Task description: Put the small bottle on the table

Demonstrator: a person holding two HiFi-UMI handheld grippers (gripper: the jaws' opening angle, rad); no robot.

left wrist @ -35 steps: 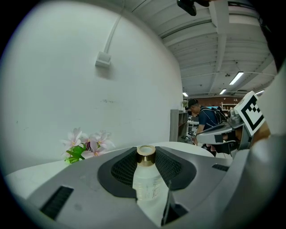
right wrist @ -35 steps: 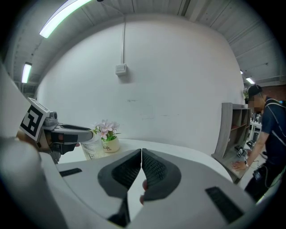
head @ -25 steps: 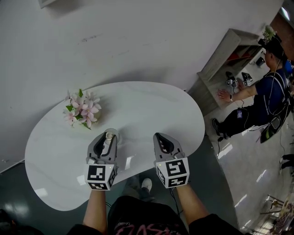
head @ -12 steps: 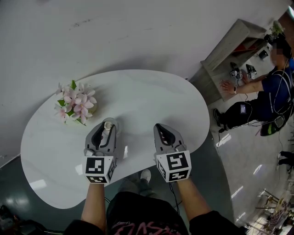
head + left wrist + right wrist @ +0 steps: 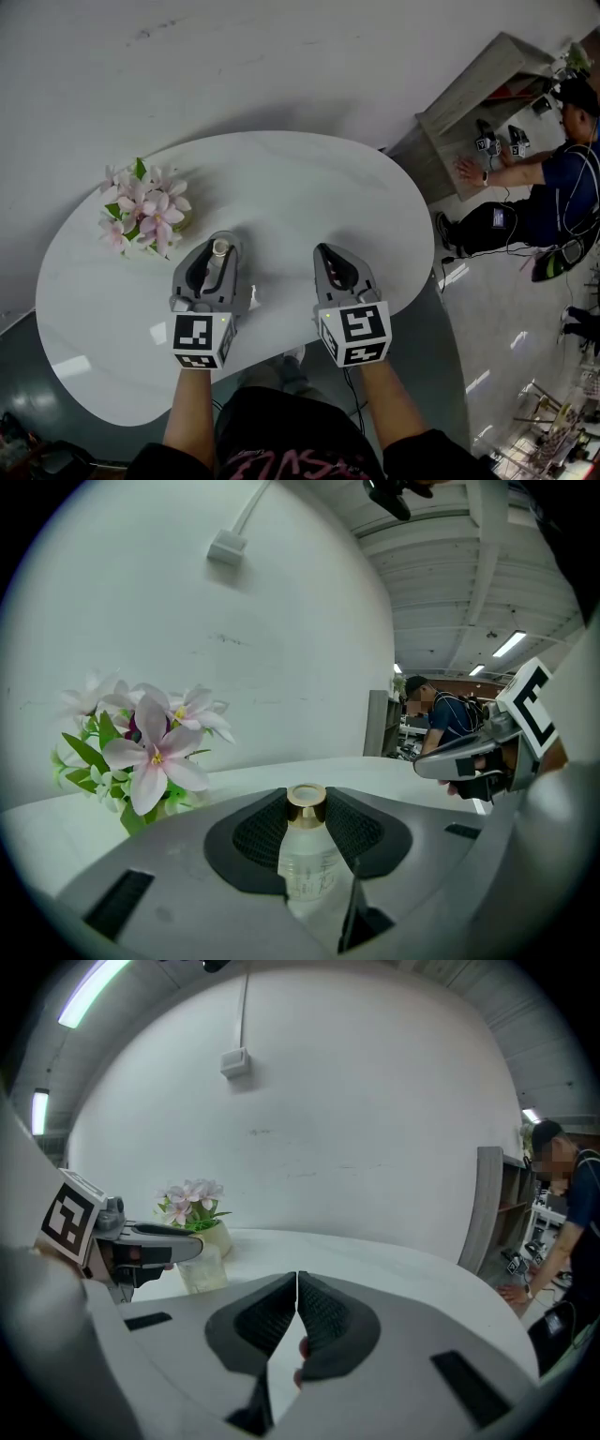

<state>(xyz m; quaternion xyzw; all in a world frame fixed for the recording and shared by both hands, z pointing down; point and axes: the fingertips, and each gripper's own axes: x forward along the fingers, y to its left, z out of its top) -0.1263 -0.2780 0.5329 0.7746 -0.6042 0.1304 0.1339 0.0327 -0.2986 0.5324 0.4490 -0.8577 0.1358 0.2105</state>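
A: Where's the small bottle (image 5: 306, 860)?
B: Upright btw the jaws of the left gripper (image 5: 216, 246), pads pressed on its body just below the gold cap (image 5: 306, 802). It's over the table (image 5: 309, 187), left of centre, nearer the near edge than the far one.
A: Why held so high up on it?
B: Prob. so the base is free to meet the surface flat & the jaws clear the top when they let go. The gripper tilts down a bit; the bottle stands approx. vertical.
A: Base down yet?
B: Can't tell. In the right gripper view the base sits low, close to the surface, but contact isn't clear. I'd judge the set-down isn't finished, since the grip is on.
A: Right gripper (image 5: 296, 1283)?
B: Jaws shut together, nothing btw them. It hangs over the near edge, right of centre, well apart from the bottle. Out of the way, I'd guess, since one claw does the job.
A: Anything inside the bottle?
B: Cap's on and the body is frosted-clear; contents can't be made out.
A: Other containers?
B: A pale pot (image 5: 218, 1237) by the far left edge w/ pink-white flowers (image 5: 142, 202) in it. Near the bottle but not touching, so there's room to put it down w/o a knock.
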